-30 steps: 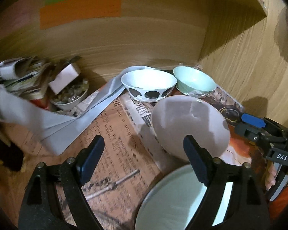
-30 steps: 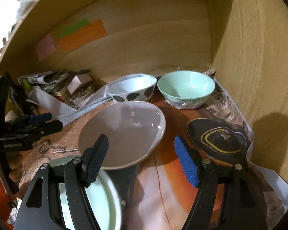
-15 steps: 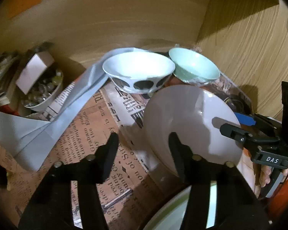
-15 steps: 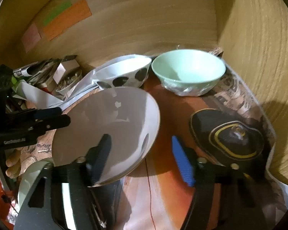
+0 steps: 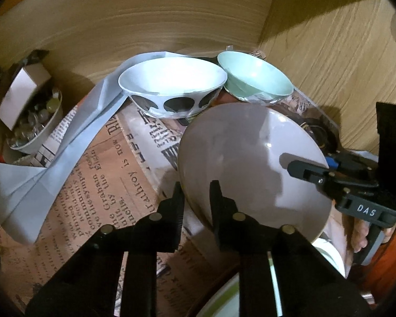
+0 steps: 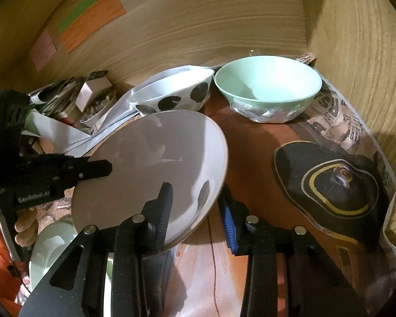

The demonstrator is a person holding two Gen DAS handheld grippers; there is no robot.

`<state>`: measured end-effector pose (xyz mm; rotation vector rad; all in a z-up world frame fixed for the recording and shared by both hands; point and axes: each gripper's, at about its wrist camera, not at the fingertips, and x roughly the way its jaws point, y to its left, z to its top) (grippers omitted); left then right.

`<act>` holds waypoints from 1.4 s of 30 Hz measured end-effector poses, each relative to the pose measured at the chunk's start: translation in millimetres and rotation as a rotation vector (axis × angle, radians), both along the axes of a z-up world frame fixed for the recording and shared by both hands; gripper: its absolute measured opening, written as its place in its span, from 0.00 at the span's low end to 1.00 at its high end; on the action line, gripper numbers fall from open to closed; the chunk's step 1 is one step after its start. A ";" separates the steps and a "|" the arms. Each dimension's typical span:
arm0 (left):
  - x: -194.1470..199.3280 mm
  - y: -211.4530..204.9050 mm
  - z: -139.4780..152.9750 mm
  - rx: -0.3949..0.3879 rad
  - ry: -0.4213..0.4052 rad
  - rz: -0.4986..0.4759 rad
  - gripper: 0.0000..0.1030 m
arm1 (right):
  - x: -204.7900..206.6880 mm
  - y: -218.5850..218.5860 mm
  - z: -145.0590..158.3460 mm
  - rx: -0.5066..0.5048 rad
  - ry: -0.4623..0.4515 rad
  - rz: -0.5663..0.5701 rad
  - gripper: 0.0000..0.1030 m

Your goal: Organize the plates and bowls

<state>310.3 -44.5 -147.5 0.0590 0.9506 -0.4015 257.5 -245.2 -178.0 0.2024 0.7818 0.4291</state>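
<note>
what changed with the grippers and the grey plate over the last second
Both grippers closed in on the grey plate and their jaws have just been closing: the left gripper now pinches its left rim, the right gripper its right rim. The spotted bowl and mint bowl behind stayed put.

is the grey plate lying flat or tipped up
Tipped up. The grey plate slants, its near rim raised off the papered shelf, clamped at opposite edges by the left gripper and right gripper.
</note>
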 end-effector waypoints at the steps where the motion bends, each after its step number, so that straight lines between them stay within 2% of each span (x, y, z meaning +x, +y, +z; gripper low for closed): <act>1: -1.2 -0.8 0.3 0.010 -0.004 0.003 0.18 | 0.0 0.2 0.3 -0.001 0.000 -0.004 0.30; 7: -6.3 -6.2 3.5 0.049 -0.040 0.013 0.17 | -1.8 -2.3 5.4 0.013 -0.011 -0.017 0.28; 18: -21.0 -1.2 24.2 0.017 -0.099 0.028 0.17 | -19.5 -2.8 33.8 0.029 -0.098 -0.032 0.28; 29: -62.0 18.8 52.5 -0.016 -0.190 0.069 0.17 | -44.7 13.0 55.9 0.037 -0.172 0.002 0.28; 42: -115.3 53.2 67.5 -0.017 -0.259 0.147 0.17 | -72.9 51.4 71.3 0.042 -0.225 0.089 0.28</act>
